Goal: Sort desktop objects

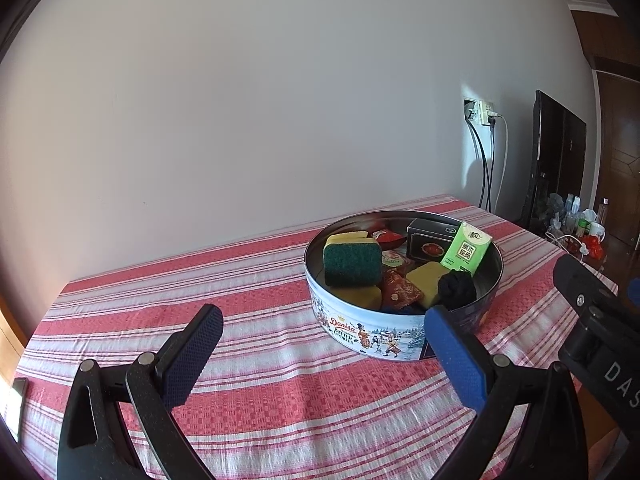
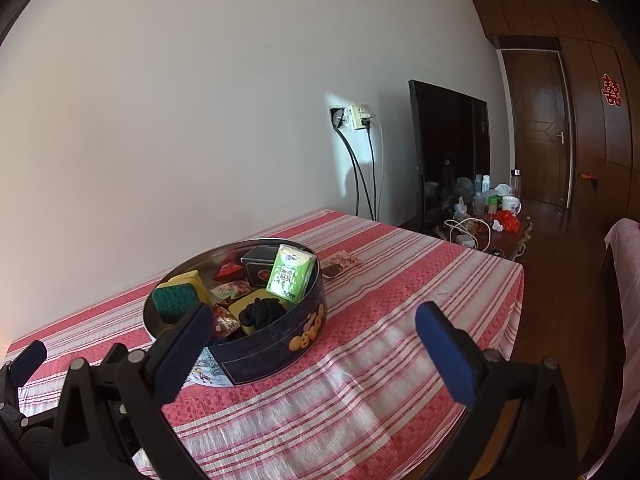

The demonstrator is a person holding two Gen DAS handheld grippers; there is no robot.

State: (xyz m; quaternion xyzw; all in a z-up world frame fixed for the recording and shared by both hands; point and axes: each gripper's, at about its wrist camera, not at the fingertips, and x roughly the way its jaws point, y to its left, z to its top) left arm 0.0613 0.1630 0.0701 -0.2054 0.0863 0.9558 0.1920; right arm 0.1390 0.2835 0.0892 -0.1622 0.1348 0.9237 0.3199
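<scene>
A round cookie tin [image 1: 372, 336] [image 2: 280, 344] stands on the red-and-white striped tablecloth [image 1: 260, 400]. Inside lie a green-and-yellow sponge [image 1: 352, 262] [image 2: 176, 298], a green tissue pack [image 1: 466, 250] [image 2: 290, 274], a dark box [image 1: 430, 240] [image 2: 258, 266], a black sock ball [image 1: 456, 286] [image 2: 262, 312], another yellow sponge [image 1: 426, 278] and red snack packets [image 1: 400, 290]. My left gripper [image 1: 322, 344] hangs open just before the tin. My right gripper [image 2: 314, 340] is open too, to the tin's right, holding nothing.
One loose snack packet [image 2: 340, 262] lies on the cloth behind the tin. A wall with a socket and cables [image 2: 358, 120] runs along the table's far side. A black TV [image 2: 452, 148] and a cluttered low cabinet [image 2: 488, 216] stand to the right. A wooden door [image 2: 540, 128] is beyond.
</scene>
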